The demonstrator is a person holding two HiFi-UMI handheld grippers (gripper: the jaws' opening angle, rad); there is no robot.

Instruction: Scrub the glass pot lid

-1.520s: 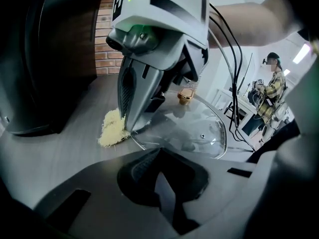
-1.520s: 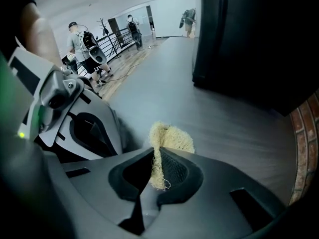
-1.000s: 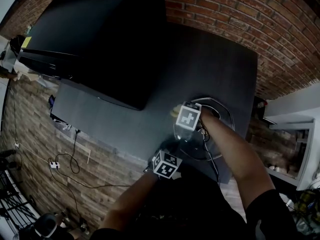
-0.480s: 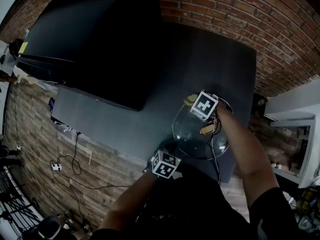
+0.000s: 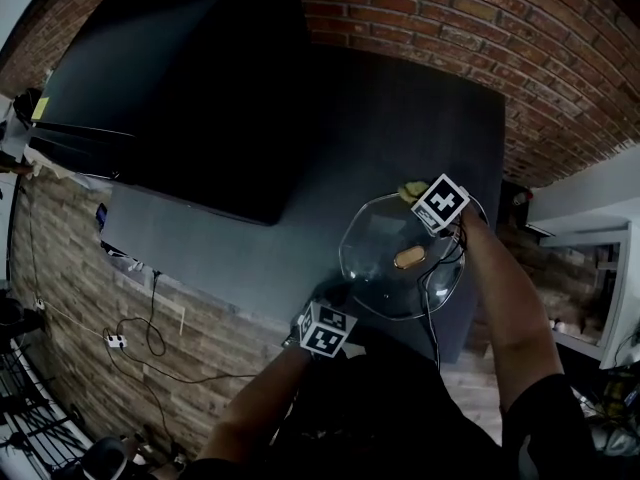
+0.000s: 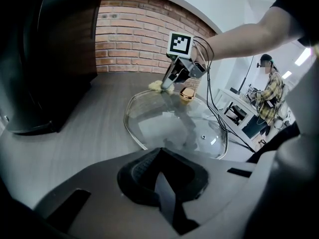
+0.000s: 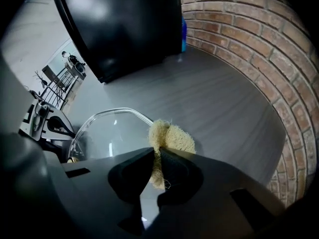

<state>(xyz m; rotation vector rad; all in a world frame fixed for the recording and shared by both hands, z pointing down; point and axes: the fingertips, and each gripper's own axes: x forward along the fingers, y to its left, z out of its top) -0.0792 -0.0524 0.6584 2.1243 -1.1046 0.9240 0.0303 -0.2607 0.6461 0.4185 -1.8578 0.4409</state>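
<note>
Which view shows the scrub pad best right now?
The right gripper view: the scrub pad sits close and central, pinched in the right tool at the rim of the glass lid. Head view shows a small yellow patch; left gripper view, a distant scrap.

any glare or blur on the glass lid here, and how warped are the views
head view: dim, heavy fisheye bowing the brick wall, only faint sheen on the glass lid; left gripper view: pale reflections on the lid, nothing smeared; right gripper view: the scrubber is crisp in the right gripper, the edges curve hard
</note>
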